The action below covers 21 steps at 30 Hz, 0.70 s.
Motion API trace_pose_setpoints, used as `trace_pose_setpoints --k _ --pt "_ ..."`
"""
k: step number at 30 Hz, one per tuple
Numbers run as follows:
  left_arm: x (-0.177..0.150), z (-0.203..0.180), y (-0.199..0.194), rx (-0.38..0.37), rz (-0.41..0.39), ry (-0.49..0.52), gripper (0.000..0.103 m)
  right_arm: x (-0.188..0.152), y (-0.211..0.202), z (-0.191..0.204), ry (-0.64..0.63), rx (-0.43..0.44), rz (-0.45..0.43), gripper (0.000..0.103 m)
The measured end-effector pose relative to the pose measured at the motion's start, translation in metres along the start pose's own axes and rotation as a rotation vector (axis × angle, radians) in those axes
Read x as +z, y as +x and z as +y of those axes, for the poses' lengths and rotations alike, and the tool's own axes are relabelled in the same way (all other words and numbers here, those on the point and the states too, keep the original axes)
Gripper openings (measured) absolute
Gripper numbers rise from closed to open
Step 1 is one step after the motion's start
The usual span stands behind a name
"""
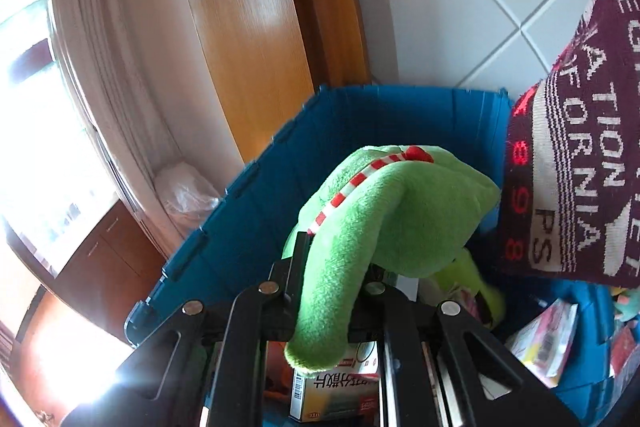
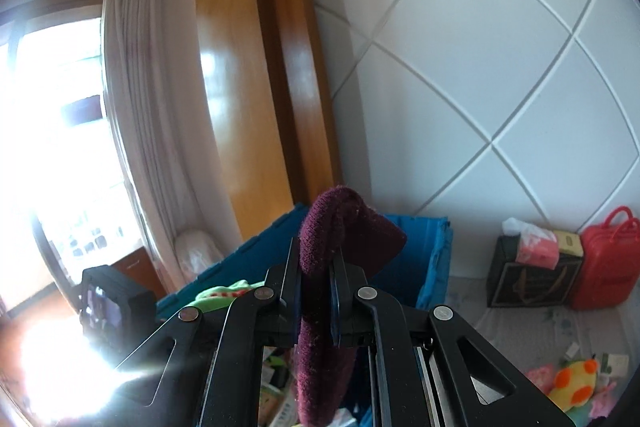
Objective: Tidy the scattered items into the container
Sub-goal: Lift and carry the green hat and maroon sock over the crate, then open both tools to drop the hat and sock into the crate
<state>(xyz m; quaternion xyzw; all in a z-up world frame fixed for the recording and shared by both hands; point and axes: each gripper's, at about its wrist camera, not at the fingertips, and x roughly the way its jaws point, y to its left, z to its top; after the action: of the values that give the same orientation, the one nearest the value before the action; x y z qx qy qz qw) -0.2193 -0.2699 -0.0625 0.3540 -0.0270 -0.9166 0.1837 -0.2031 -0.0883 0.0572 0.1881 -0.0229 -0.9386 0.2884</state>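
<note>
Left claw [image 1: 338, 267] clamped on green plush [image 1: 384, 211] above blue crate [image 1: 248, 227].

Both wrist views close above blue crate [image 1: 360, 115], facing wall

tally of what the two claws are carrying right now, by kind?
Plush toys: 1, green plush in the left claw
Knitted textiles: 1, maroon knit in the right claw
Total: 2, both held over the blue crate
</note>
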Motion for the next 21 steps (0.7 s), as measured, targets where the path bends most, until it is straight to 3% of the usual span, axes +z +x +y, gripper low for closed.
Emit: trace_pose_setpoints --k 3,7,10,12,13,21 --pt "-0.012 0.005 0.027 -0.016 0.075 0.016 0.012 -0.029 0.032 0.007 0.012 -0.004 0.084 0.010" --pt "-0.023 0.007 0.042 -0.042 0.118 0.032 0.016 -0.063 0.072 0.011 0.051 -0.004 0.208 0.010" --pt "-0.028 0.006 0.044 -0.061 0.136 0.031 0.028 -0.080 0.093 0.013 0.046 -0.006 0.300 0.010" --pt "-0.031 0.005 0.044 -0.076 0.149 0.028 0.051 -0.091 0.101 0.011 0.042 -0.018 0.342 0.010" --pt "-0.033 0.005 0.044 -0.083 0.150 0.027 0.056 -0.095 0.104 0.011 0.038 -0.024 0.360 0.010" --pt "-0.034 0.009 0.036 -0.108 0.134 0.014 0.069 -0.117 0.125 0.016 0.003 -0.075 0.505 0.011"
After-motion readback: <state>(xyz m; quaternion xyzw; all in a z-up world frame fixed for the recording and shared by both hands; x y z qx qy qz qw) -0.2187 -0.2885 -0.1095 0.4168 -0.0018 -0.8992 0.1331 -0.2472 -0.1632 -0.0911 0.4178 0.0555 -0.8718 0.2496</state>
